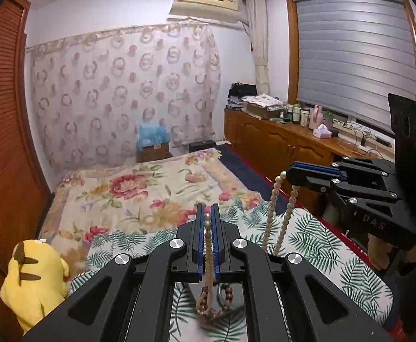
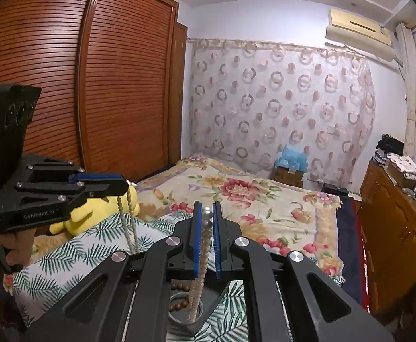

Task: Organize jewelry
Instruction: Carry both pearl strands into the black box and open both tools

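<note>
A pearl necklace [image 1: 273, 213] is clamped between the closed jaws of the left gripper [image 1: 207, 216] and of the right gripper [image 2: 206, 216], its strands hung above a leaf-print cloth [image 1: 322, 236]. Brown wooden beads [image 2: 181, 286] are seen beneath, by a round container [image 2: 179, 310]. A yellow plush toy [image 1: 34, 282] is set beside the cloth.

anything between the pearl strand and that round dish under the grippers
Nothing visible blocks it. The pearl necklace hangs from both the left gripper and right gripper straight toward the round dish, where brown wooden beads lie.
</note>
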Demonstrator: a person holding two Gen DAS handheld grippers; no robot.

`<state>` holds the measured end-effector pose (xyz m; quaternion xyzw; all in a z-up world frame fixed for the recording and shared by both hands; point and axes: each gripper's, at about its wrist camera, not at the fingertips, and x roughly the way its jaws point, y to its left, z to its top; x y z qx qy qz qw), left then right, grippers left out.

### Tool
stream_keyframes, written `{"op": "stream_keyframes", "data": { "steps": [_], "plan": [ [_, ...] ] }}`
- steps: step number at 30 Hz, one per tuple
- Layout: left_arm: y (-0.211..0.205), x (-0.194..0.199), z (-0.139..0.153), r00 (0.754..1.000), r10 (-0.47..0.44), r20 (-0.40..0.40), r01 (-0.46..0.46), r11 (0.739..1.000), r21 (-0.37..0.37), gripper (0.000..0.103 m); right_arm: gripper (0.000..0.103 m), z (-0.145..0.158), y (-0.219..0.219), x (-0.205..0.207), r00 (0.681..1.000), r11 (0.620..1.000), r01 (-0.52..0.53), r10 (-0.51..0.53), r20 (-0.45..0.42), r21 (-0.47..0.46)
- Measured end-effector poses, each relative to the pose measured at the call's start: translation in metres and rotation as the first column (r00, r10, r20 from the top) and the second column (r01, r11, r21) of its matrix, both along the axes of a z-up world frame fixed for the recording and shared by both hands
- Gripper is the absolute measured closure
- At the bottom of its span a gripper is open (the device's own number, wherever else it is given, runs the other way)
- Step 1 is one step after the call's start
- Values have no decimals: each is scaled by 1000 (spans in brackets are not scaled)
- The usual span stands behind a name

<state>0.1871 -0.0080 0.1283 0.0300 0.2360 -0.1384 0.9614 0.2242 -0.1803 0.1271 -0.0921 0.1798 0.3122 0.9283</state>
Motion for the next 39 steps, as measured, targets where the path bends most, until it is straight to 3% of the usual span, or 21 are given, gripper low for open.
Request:
{"op": "stream_keyframes", "data": {
  "steps": [10, 15, 27, 35, 39],
  "plan": [
    [2, 21, 11, 1000, -22, 6, 23, 998, -65, 99, 94, -28, 0, 40, 998, 1000, -7, 8, -69, 11],
    [-3, 27, 16, 999, -27, 22, 28, 998, -57, 99, 94, -51, 4, 56, 993, 1000, -12, 13, -119, 4],
    [1, 58, -54, 989, -4, -145, -1, 999, -32, 99, 94, -91, 18, 61, 980, 999, -35, 28, -196, -33],
    [9, 34, -81, 985, 6, -172, -9, 1000, -14, 97, 94, -114, 23, 50, 970, 998, -38, 23, -240, -56],
    [14, 12, -97, 981, 3, -192, -6, 1000, -15, 90, 94, -117, 19, 28, 972, 998, -36, 21, -234, -58]
  ]
}}
